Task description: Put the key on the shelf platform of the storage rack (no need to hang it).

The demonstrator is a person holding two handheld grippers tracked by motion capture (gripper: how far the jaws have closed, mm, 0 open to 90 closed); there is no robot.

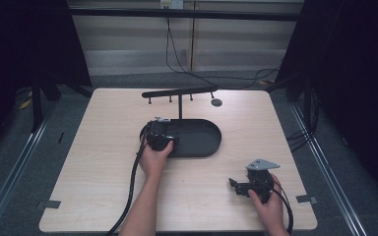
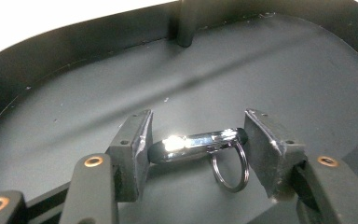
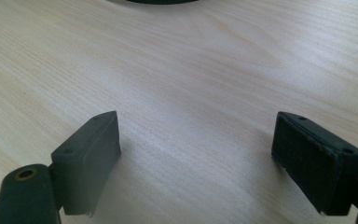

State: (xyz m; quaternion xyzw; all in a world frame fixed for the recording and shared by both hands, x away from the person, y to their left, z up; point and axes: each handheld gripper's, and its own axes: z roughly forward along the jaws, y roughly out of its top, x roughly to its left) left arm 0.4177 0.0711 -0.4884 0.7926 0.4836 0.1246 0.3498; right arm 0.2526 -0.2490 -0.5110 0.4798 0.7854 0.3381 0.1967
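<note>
A shiny metal clip (image 2: 191, 143) with a key ring (image 2: 230, 169) hanging from it lies crosswise between the jaws of my left gripper (image 2: 196, 133), which is shut on its two ends. This gripper (image 1: 158, 137) sits at the left end of a black oval tray (image 1: 204, 140), low over its dark floor (image 2: 242, 74). Whether the clip touches the floor I cannot tell. My right gripper (image 1: 236, 186) rests low over the table near the front right. Its jaws (image 3: 198, 137) stand wide open over bare wood with nothing between them.
From the tray rises a thin black post (image 1: 180, 107) that carries a crossbar with several pegs (image 1: 179, 92). A small dark disc (image 1: 216, 102) lies behind the tray. Cables trail over the floor beyond the table's far edge.
</note>
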